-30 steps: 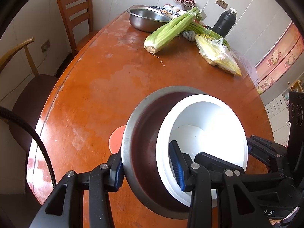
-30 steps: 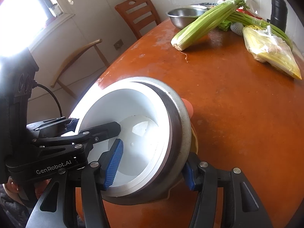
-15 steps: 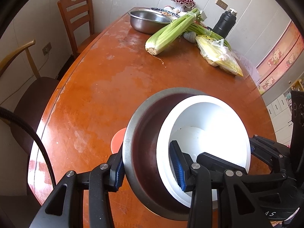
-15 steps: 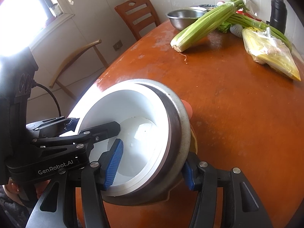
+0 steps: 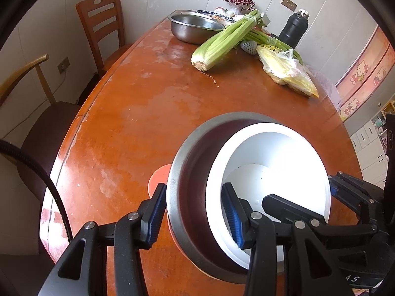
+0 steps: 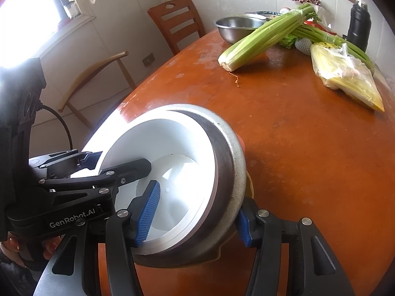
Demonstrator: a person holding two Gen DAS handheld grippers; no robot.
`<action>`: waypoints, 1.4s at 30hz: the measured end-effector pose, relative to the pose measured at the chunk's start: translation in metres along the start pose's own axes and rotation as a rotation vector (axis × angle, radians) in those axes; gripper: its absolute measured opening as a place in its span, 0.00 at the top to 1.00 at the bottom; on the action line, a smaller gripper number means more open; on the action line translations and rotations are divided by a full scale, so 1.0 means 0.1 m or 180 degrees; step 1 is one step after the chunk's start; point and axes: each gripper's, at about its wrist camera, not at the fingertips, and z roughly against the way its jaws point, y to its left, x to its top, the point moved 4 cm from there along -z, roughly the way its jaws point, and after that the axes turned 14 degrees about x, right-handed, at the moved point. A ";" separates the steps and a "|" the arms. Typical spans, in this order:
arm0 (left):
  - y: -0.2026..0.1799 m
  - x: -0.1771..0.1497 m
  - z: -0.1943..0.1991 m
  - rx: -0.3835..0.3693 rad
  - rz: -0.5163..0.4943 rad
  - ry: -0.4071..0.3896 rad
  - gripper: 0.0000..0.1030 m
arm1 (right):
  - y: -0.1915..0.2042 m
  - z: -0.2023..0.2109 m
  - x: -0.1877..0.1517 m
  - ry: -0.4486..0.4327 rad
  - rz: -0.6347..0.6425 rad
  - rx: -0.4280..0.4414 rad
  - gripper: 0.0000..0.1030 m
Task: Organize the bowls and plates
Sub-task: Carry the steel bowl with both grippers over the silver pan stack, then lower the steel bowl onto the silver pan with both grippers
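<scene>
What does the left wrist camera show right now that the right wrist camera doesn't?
Only the left wrist view: the pink cartoon-print wall border, white drawers at far right, and an orange-red disc peeking out behind the bowls.

Only the right wrist view: the bright window and a person's fingers on the other gripper's handle.

Both: the white bowl nested in the steel bowl, each gripper straddling their walls, celery, the steel basin, the black flask, the bagged yellow food, two chairs.

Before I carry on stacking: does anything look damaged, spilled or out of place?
Nothing spilled or broken. The white bowl sits nested inside the steel bowl. Only the table looks off: its varnish shows pale worn patches, mostly towards the celery.
</scene>
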 end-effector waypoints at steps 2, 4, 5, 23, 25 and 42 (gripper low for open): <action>0.00 0.00 0.00 0.0009 0.0003 0.0003 0.55 | 0.00 0.00 0.00 -0.0004 0.0000 -0.0015 0.44; 0.01 0.00 0.00 0.0023 0.0011 0.0004 0.55 | 0.00 0.01 0.00 -0.0010 0.0008 -0.0024 0.44; 0.01 -0.01 0.01 0.0029 0.0009 -0.0001 0.55 | 0.00 0.01 0.00 -0.0014 0.0014 -0.0035 0.44; 0.03 -0.02 0.04 0.0081 0.0005 -0.0032 0.52 | 0.03 0.08 0.00 -0.0113 0.0164 -0.0335 0.44; 0.04 -0.02 0.07 0.0077 0.0020 -0.0048 0.52 | 0.01 0.11 0.00 -0.0146 0.0131 -0.0312 0.41; 0.06 -0.06 0.49 0.0231 0.0040 -0.0352 0.48 | 0.01 0.43 -0.03 -0.0412 0.0117 -0.0426 0.40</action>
